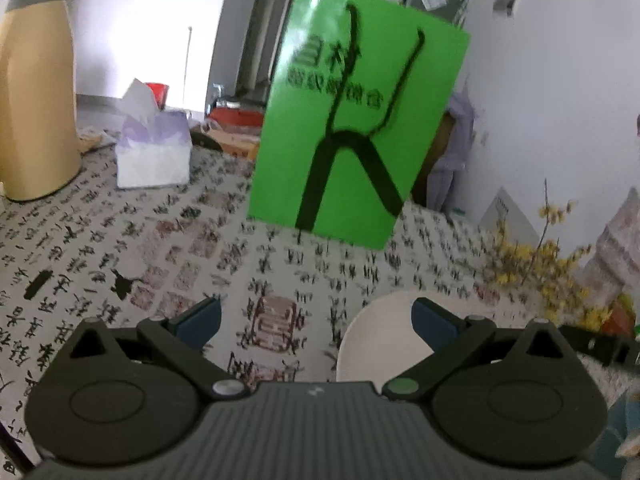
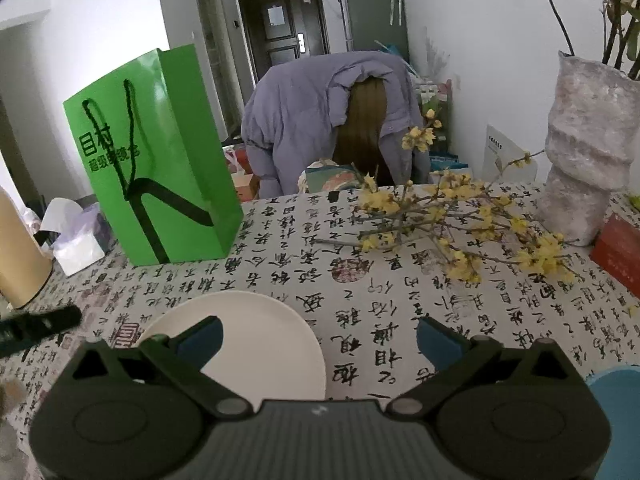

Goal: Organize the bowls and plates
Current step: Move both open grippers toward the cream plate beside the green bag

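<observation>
Left gripper [image 1: 316, 320] low over the table, blue-padded fingers [image 1: 200, 322] spread wide, nothing between them, only patterned cloth in the gap. White plate [image 1: 376, 336] flat on the tablecloth [image 1: 120, 248], just under and behind the right-side finger of the left gripper, partly covered by it; contact cannot be told. Right gripper [image 2: 318, 338] also spread wide and empty, hovering above the table. Same white plate [image 2: 256, 332] in the right wrist view sits low left, under the left-side finger [image 2: 200, 338]; rim round, surface bare. Blue rim of a second dish [image 2: 618, 394] at the far lower right edge, bowl or plate cannot be told. Black bar of the other gripper [image 2: 36, 326] poking in at the left edge.

Mid-table: calligraphy-print tablecloth, yellow-flowered branches [image 2: 460, 224] lying loose on the cloth to the right. Red box [image 2: 620, 252] at the right edge, near the branches. Green paper bag [image 2: 160, 160] standing upright beyond the plate, black cord handles hanging down its face, well apart from both grippers. Tissue box [image 1: 154, 156] left of the bag, tissue sticking up. Tan thermos jug [image 1: 36, 92] at the far left, upright, grey lid. Pale ribbed vase [image 2: 588, 152] upright at the right with dried stems.

Beyond the table edge: a person in a lilac padded jacket [image 2: 304, 120] bent forward, long hair hanging down. Dark door [image 2: 284, 32] and white walls behind
</observation>
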Action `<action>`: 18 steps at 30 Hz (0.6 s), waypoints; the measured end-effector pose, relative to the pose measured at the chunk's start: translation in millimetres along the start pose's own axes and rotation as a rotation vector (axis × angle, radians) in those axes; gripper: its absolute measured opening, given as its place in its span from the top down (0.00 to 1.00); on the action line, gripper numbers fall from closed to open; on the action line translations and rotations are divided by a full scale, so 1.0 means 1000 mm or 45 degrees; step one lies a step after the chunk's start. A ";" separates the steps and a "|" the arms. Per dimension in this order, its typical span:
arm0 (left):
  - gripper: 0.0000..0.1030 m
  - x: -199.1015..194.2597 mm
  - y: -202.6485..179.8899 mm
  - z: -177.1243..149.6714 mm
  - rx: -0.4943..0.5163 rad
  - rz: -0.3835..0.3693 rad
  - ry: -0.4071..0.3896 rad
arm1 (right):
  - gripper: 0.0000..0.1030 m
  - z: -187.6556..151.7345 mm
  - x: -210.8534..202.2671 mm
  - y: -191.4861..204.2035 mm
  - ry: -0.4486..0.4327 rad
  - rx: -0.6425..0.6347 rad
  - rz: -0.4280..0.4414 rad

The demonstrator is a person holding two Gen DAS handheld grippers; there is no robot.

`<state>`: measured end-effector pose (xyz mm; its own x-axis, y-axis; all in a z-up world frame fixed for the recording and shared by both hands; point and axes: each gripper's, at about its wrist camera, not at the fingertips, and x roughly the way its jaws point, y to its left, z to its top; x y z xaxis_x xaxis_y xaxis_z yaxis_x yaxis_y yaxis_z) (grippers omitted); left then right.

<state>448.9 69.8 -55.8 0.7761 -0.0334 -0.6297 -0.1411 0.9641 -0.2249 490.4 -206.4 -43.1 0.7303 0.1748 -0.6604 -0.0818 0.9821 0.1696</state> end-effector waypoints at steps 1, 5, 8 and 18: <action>0.00 0.004 -0.001 -0.001 0.019 0.008 0.021 | 0.00 0.000 0.002 0.001 0.004 0.001 -0.004; 0.00 0.013 0.005 -0.002 0.003 0.005 0.083 | 0.00 -0.001 0.009 0.002 0.035 0.003 -0.009; 0.00 0.020 0.009 -0.003 -0.025 -0.034 0.138 | 0.00 -0.003 0.014 0.003 0.049 0.000 -0.019; 0.00 0.027 0.006 -0.006 -0.013 -0.035 0.189 | 0.00 0.000 0.029 0.009 0.107 -0.030 -0.014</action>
<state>464.8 73.3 -78.5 0.6805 -0.0988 -0.7261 -0.1280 0.9596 -0.2506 510.7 -192.1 -60.6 0.6720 0.1686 -0.7211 -0.0908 0.9852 0.1457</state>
